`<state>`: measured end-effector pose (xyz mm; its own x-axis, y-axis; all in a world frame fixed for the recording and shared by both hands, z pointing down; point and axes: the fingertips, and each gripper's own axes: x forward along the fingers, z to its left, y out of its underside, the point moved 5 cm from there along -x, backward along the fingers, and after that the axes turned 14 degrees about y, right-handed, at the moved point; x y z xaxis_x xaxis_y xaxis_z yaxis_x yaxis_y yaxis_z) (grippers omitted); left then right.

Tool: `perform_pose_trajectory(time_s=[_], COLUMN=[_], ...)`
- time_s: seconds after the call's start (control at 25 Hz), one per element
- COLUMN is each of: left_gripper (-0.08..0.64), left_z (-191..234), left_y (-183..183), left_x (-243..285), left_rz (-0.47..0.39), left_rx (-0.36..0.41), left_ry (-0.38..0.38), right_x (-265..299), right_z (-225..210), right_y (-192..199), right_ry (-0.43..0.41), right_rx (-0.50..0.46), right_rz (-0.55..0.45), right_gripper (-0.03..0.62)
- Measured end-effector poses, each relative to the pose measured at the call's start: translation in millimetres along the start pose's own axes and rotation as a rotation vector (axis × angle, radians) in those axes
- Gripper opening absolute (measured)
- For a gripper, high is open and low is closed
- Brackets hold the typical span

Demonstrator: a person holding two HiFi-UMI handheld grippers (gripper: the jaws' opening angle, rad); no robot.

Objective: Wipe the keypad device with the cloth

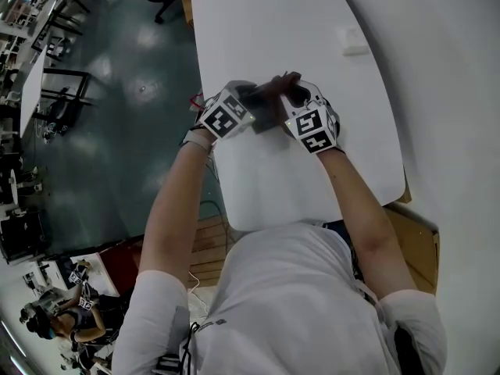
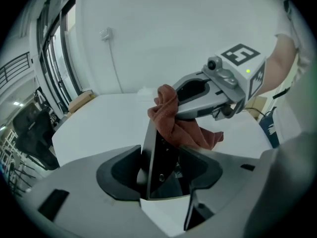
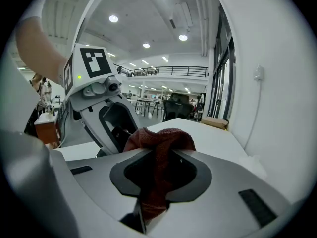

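Note:
The keypad device [image 2: 157,165] is a dark flat slab standing on edge between the jaws of my left gripper [image 2: 163,177]. A thin light gap shows beside the left pad, so the jaws stand wide around it without pressing. My right gripper [image 2: 181,108] comes in from the right, shut on a reddish-brown cloth [image 2: 174,125] that lies against the device's top edge. In the right gripper view the cloth [image 3: 159,150] bunches up between that gripper's jaws, with the left gripper [image 3: 111,128] just behind it. In the head view both grippers meet low over the white table [image 1: 312,178], around the device [image 1: 269,114].
A small white object [image 1: 355,41] lies at the table's far end. A wall socket with a cable [image 2: 105,33] is on the white wall behind the table. A cardboard box [image 2: 81,100] sits past the table's left edge. Chairs and desks stand on the floor to the left.

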<state>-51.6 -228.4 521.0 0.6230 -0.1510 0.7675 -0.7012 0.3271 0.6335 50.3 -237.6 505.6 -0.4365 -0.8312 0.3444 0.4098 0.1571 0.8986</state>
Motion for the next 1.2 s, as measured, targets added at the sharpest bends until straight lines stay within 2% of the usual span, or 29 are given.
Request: perform_pose_trajectory(time_s=[0.36,0.76,1.2], left_gripper=[0.227,0.227,0.227], left_z=[-3,-2,-1], left_y=[1,1,2], left_x=[1,1,2], left_rz=[0.001,-0.006,-0.016], left_rx=[-0.014,-0.014,-0.014], left_ry=[-0.014,-0.032,-0.055], right_x=[-8,-22,-32], right_z=[4,17,23], right_y=[19,57,84], right_ry=[0.027,0.003,-0.019], right_rx=[0.027,-0.028,-0.012], right_rz=[0.027,0.116,0.186], right_gripper=[0.077,0.077,0.077])
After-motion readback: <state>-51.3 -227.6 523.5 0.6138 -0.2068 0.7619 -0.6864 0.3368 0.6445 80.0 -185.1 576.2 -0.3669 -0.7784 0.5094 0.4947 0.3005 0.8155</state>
